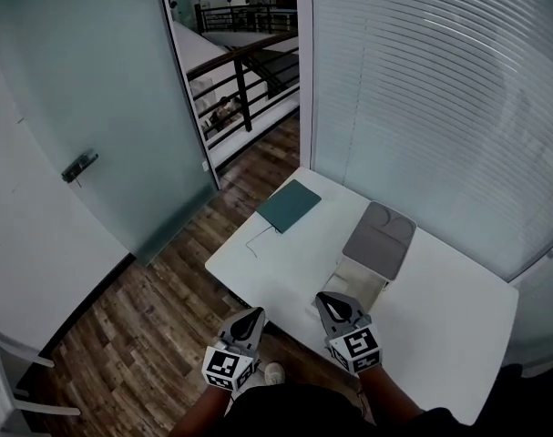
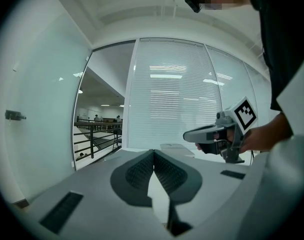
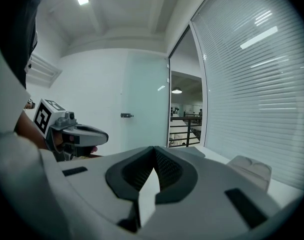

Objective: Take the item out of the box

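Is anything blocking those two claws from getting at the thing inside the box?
Yes: the gray lid seems to sit shut on the box, hiding what is inside. Between the box and the right gripper and left gripper, only bare table shows. Both grippers are shut and empty.

No words, numbers or brand marks are legible anywhere. The white marker cubes (image 1: 356,346) bear only black square patterns.

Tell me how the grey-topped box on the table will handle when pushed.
The box looks broader than tall, so it probably slides rather than tips. The table looks smooth, so the box may skid easily. Its grey top looks padded and may yield slightly under the jaws.
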`<state>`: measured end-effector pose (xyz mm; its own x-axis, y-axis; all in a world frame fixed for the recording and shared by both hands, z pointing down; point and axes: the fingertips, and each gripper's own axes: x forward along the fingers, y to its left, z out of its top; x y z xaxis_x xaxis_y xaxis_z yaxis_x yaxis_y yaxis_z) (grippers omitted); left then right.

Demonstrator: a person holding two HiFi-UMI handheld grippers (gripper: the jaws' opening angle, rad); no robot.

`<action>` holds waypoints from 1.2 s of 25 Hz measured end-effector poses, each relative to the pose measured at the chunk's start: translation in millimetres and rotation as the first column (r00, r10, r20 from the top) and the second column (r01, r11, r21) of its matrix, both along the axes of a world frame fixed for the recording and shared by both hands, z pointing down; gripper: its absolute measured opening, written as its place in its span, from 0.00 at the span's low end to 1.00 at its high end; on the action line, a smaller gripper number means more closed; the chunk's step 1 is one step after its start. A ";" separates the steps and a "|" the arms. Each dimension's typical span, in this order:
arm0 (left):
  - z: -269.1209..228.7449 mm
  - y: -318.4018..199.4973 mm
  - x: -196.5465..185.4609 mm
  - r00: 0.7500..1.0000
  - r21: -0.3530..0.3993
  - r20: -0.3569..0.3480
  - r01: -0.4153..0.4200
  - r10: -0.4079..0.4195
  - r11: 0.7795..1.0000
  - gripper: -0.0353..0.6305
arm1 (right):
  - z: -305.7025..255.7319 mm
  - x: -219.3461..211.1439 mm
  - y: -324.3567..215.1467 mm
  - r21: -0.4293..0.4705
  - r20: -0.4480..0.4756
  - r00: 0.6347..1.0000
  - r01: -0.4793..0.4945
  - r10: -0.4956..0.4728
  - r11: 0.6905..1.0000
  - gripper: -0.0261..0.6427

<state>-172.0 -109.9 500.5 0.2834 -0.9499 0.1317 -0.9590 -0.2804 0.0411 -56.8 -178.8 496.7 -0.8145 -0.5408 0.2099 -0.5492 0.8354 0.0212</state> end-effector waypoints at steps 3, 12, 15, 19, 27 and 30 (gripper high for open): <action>6.7 -14.8 -6.1 0.999 -0.037 -0.004 -0.032 0.032 0.999 0.07 | 4.0 -2.7 -15.0 0.010 -0.020 1.000 -0.020 0.020 1.000 0.05; 15.4 -61.1 -16.4 0.989 -0.033 -0.032 -0.144 0.143 0.989 0.07 | 10.2 15.3 -61.7 0.030 -0.048 0.979 -0.197 0.198 0.980 0.05; 18.1 -69.4 -15.2 0.981 -0.040 -0.030 -0.194 0.193 0.980 0.07 | 8.0 18.2 -64.1 0.043 -0.079 0.968 -0.236 0.238 0.971 0.05; 23.9 -78.0 -14.3 0.969 -0.059 -0.030 -0.247 0.246 0.967 0.07 | 19.0 22.7 -67.3 0.011 -0.083 0.953 -0.291 0.290 0.957 0.05; 39.4 -82.7 -0.2 0.948 -0.072 -0.067 -0.315 0.311 0.946 0.07 | 49.4 37.3 -59.9 -0.072 -0.185 0.928 -0.340 0.323 0.938 0.05; 43.4 -85.3 7.1 0.941 -0.069 -0.074 -0.336 0.331 0.939 0.07 | 65.5 40.6 -57.7 -0.086 -0.260 0.917 -0.334 0.302 0.939 0.05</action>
<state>-165.0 -195.2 543.9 0.5921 -0.7864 0.1761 -0.8058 -0.5775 0.1310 -16.2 -236.5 562.2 -0.5207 -0.7190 0.4604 -0.7779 0.6217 0.0911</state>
